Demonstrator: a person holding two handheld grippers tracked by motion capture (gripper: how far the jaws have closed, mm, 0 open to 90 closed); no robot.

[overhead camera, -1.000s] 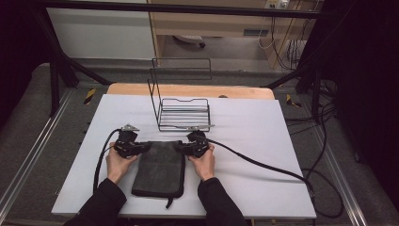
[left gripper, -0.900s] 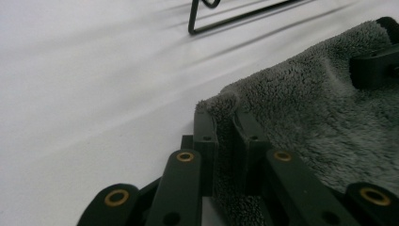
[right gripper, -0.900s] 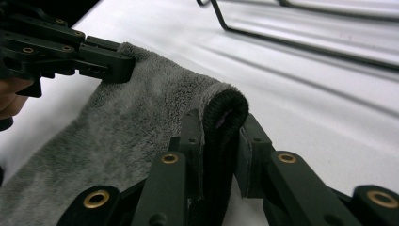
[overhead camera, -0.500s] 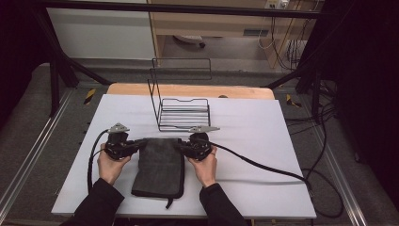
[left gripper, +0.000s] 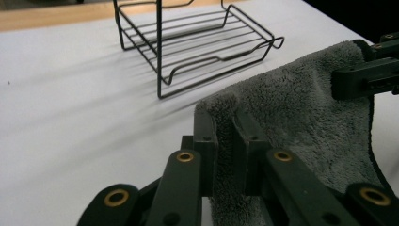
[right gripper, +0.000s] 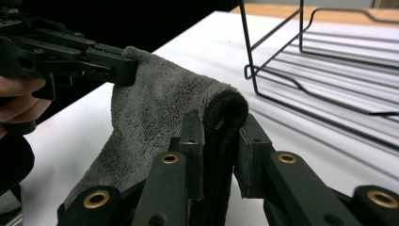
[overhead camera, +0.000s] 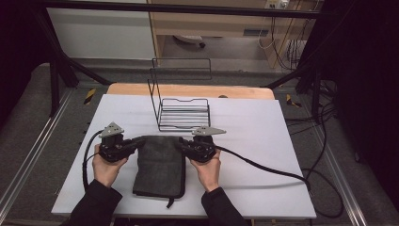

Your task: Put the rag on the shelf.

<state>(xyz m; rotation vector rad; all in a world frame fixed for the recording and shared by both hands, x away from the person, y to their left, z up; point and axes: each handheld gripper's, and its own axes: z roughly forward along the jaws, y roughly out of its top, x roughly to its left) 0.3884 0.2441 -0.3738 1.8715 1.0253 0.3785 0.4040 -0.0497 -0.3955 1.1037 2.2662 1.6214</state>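
Observation:
A dark grey towel [overhead camera: 159,165] lies folded on the white table, its far edge lifted between the two grippers. My left gripper [overhead camera: 139,141] is shut on the towel's far left corner [left gripper: 221,113]. My right gripper [overhead camera: 182,142] is shut on the far right corner [right gripper: 226,106], where the cloth bulges up between the jaws. In the left gripper view the right gripper [left gripper: 364,75] holds the towel at the upper right. In the right gripper view the left gripper [right gripper: 108,61] pinches the other corner at the upper left. The near part of the towel rests flat.
A black wire rack [overhead camera: 181,106] with a tall upright back stands just beyond the towel, at the table's middle. Black cables [overhead camera: 263,165] trail from both grippers across the white table [overhead camera: 254,122]. A wooden strip [overhead camera: 188,89] runs along the far edge.
Both grippers have closed on the towel's far corners and raised that edge off the table. The hands have spread slightly apart, pulling the edge taut.

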